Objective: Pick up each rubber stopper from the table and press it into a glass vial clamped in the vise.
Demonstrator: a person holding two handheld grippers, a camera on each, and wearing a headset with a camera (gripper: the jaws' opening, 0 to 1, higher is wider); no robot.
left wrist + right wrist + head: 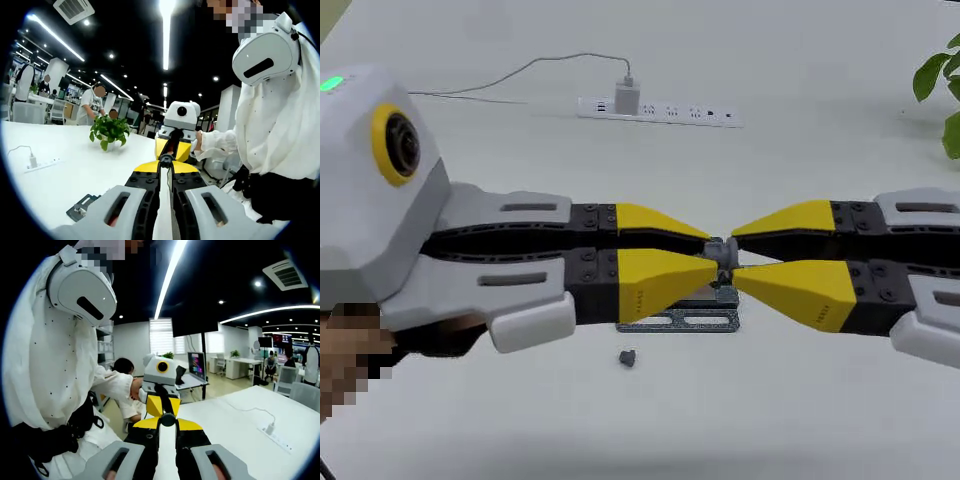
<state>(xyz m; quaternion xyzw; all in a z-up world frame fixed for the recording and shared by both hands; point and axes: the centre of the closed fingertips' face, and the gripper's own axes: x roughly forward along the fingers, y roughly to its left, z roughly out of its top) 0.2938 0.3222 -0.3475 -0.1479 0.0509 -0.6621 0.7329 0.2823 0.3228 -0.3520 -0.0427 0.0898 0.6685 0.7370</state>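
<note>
Left hand-held gripper (708, 252) and right hand-held gripper (736, 252), both nearly closed, meet at the rubber stopper (722, 250) above the vise (685, 320); better to press straight down, not tilted.

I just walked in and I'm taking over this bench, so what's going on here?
A person in a headset holds a gripper in each hand. The left gripper and right gripper meet tip to tip over the vise on the white table. Their jaws are drawn nearly together around a small dark grey piece, perhaps a stopper or the vial's top. I cannot tell which gripper grips it. One loose rubber stopper lies in front of the vise, not yet picked up.
</note>
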